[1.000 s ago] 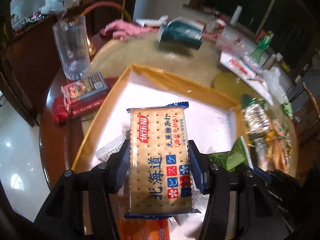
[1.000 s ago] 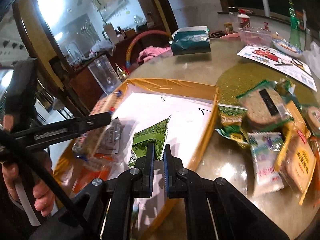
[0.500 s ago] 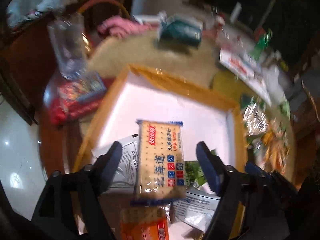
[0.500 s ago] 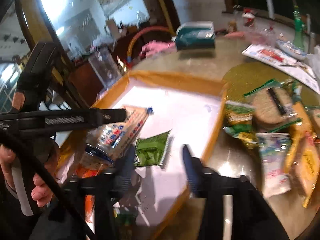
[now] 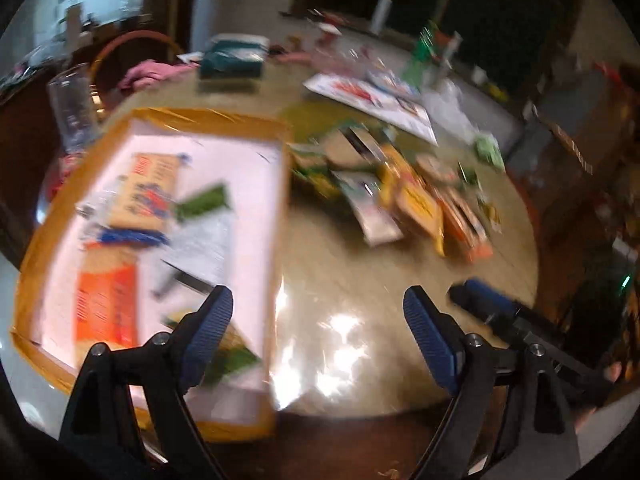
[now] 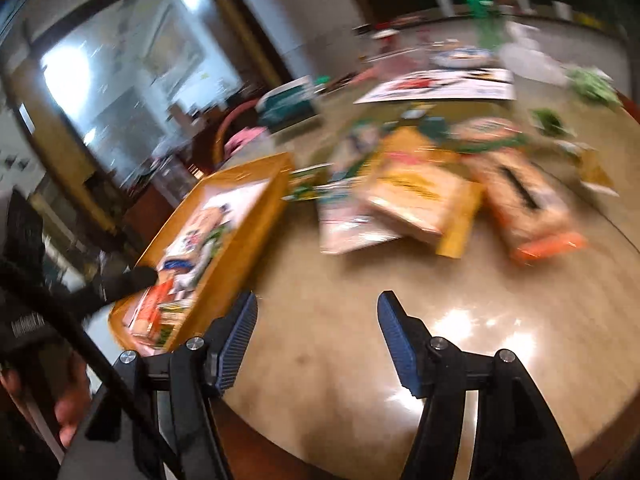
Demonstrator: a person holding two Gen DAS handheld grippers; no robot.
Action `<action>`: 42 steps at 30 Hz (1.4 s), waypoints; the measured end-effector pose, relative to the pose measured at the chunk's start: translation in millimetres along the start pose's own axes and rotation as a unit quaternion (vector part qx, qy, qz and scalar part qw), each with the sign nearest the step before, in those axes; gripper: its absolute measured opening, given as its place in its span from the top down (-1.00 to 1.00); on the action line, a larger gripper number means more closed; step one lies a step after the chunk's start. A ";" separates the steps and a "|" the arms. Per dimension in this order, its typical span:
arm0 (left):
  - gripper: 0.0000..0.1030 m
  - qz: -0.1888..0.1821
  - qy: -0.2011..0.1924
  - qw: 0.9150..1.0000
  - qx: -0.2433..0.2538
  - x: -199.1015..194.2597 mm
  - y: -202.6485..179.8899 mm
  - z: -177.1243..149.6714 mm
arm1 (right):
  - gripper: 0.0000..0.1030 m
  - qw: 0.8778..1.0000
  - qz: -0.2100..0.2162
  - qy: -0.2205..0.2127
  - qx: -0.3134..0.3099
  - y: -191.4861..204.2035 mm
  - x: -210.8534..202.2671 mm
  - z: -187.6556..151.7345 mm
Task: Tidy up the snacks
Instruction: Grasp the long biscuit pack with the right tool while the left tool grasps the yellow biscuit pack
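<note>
Both grippers, left point(image 5: 318, 320) and right point(image 6: 316, 328), are opening, empty. Ahead lie light, crinkly snacks point(image 6: 416, 196) on the bench point(image 6: 440, 320). Pinching across a packet's flat sides looks safest; biscuits crack.

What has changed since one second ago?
The left gripper let go of the cracker packet, the right gripper of the green packet; both lie in the tray. Both grippers, empty and opening, swung toward the snack pile, which stayed.
</note>
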State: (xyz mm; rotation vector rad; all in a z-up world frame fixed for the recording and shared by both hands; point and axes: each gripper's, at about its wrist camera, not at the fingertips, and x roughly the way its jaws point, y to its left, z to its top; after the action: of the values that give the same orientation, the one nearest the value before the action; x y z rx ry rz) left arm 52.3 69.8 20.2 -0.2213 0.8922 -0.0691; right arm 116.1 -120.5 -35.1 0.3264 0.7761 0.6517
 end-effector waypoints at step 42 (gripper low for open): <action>-0.69 -0.029 0.104 0.994 -0.035 82.8 -67.2 12.8 | -0.10 0.980 -0.194 0.031 0.010 -104.2 0.3 36.2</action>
State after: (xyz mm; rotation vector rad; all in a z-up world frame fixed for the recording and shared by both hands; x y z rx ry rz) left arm 116.3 -6.1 -20.5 -0.3091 1.0973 -0.1165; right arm 186.6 -200.7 -62.6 0.1650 0.8780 0.2881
